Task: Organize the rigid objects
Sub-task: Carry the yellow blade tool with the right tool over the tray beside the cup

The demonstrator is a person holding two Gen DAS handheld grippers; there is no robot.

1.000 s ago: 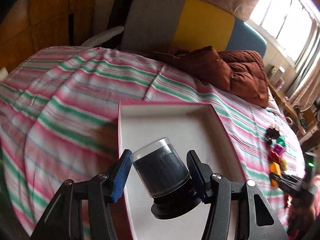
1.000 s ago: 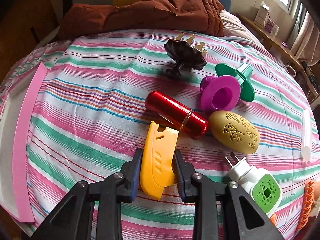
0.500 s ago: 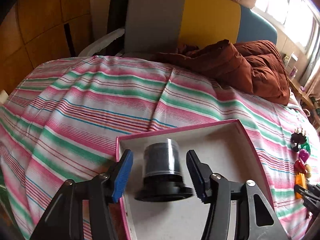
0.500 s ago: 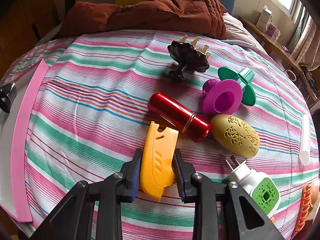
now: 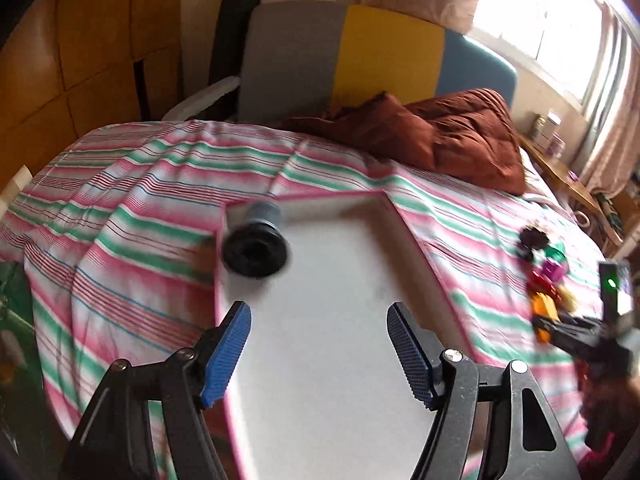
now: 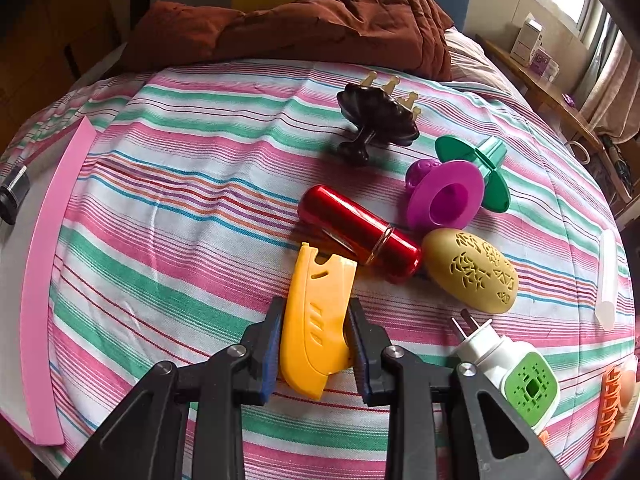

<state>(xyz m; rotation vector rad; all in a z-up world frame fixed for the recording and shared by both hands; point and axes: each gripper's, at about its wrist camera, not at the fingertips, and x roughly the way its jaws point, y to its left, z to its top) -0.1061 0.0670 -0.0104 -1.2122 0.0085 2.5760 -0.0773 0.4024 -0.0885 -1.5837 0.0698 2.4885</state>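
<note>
My left gripper [image 5: 319,328] is open and empty above the pink-rimmed white tray [image 5: 340,320]. A black cylindrical container [image 5: 257,245] lies on its side in the tray's far left corner, blurred. It also shows in the right wrist view [image 6: 12,194]. My right gripper [image 6: 316,334] is shut on a yellow plastic piece [image 6: 316,320] on the striped bedspread. Beyond it lie a red tube [image 6: 360,234], a gold perforated egg shape [image 6: 470,276], a purple funnel [image 6: 444,196], a green funnel [image 6: 486,160] and a dark hair claw [image 6: 376,120].
A white plug-in with a green face [image 6: 516,376] and an orange clip [image 6: 606,412] lie at the right. A brown duvet [image 6: 304,28] sits at the bed's head. The tray's pink rim [image 6: 44,280] runs along the left. A white tube [image 6: 608,280] lies far right.
My left gripper let go of the black container, opened wide and pulled back. The container now lies on its side in the tray's far corner. My right gripper stayed shut on the yellow piece.
</note>
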